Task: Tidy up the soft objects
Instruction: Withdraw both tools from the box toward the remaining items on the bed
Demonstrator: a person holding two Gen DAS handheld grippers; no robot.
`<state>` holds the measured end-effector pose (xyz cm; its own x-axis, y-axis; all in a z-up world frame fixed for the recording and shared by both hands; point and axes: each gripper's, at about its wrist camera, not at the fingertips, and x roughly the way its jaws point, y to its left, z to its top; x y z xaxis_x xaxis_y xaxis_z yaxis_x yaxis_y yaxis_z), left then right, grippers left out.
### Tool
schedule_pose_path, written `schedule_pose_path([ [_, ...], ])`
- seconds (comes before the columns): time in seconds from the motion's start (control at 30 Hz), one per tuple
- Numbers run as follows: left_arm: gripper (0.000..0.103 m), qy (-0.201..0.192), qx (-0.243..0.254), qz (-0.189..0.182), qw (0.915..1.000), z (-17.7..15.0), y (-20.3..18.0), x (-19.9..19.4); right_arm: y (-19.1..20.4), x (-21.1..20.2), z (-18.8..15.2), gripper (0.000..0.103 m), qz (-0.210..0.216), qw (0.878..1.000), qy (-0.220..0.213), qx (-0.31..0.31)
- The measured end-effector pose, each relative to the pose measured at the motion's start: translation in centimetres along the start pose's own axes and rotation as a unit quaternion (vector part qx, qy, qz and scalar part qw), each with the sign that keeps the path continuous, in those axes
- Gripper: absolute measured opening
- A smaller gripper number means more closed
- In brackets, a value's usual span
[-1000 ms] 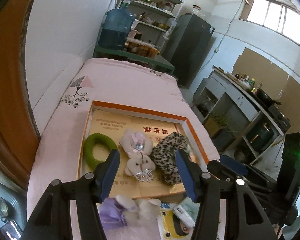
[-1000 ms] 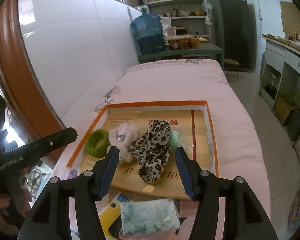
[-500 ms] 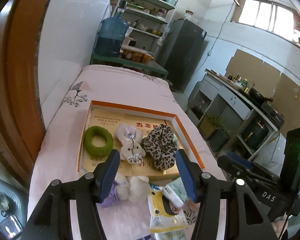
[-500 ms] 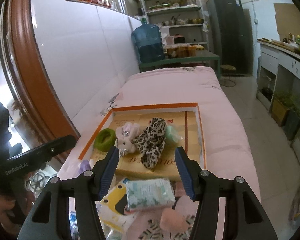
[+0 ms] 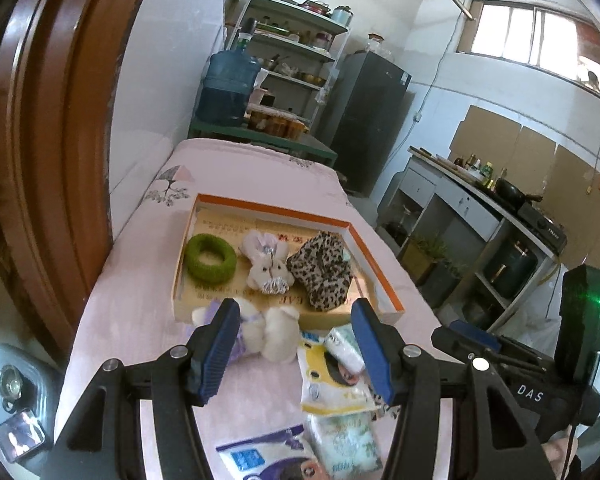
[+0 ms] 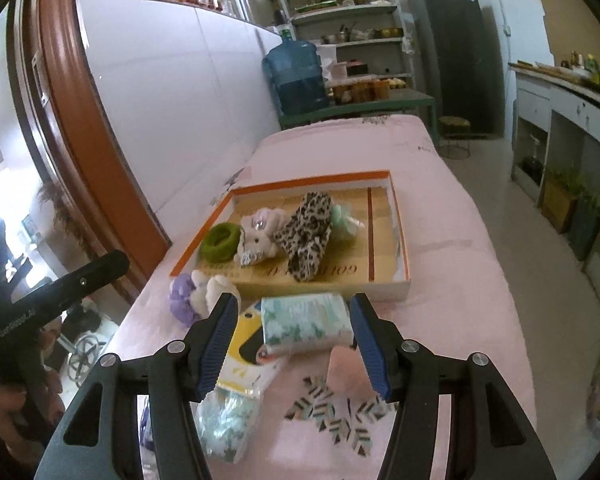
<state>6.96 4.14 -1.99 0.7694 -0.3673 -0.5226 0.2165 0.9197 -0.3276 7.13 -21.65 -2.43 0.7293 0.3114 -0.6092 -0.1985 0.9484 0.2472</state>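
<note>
An orange-rimmed box [image 5: 276,210] lies on the pink bed and holds a green ring [image 5: 211,258], a pink plush bunny [image 5: 266,266] and a leopard-print scrunchie [image 5: 322,270]. A white and purple plush [image 5: 276,336] lies just in front of the box, beneath my left gripper [image 5: 296,320], which is open and empty. My right gripper [image 6: 293,316] is open too, hovering above a green-patterned tissue pack [image 6: 306,320] without touching it. Beside that pack lies a yellow packet [image 6: 248,348]. The box [image 6: 312,182] also holds a mint-coloured item [image 6: 342,220].
More packets lie on the near bed: a blue-white one [image 5: 268,456] and a pale green one [image 5: 346,440]. A white wall and wooden door frame [image 5: 52,160] run along the left. The bed's right edge drops to the floor by a counter [image 5: 480,200]. A water bottle [image 6: 296,76] and shelves stand beyond.
Both grippers have drawn back from the box, so it looks smaller and farther. The plush, tissue pack and packets on the near bed have come into view. Jaws stay equally wide.
</note>
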Motion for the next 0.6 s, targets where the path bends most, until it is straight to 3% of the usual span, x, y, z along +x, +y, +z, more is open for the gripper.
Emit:
schedule_pose_path([
  [0.4,0.058,0.000,-0.017,-0.005,0.9998,-2.7,1.2,-1.3,-1.9,0.5,-2.6,0.061,-0.016,0.999,0.026,0.013],
  [0.6,0.058,0.008,-0.020,-0.003,0.9998,-3.4,1.4,-0.9,-2.5,1.1,-3.9,0.068,-0.022,0.999,0.043,0.006],
])
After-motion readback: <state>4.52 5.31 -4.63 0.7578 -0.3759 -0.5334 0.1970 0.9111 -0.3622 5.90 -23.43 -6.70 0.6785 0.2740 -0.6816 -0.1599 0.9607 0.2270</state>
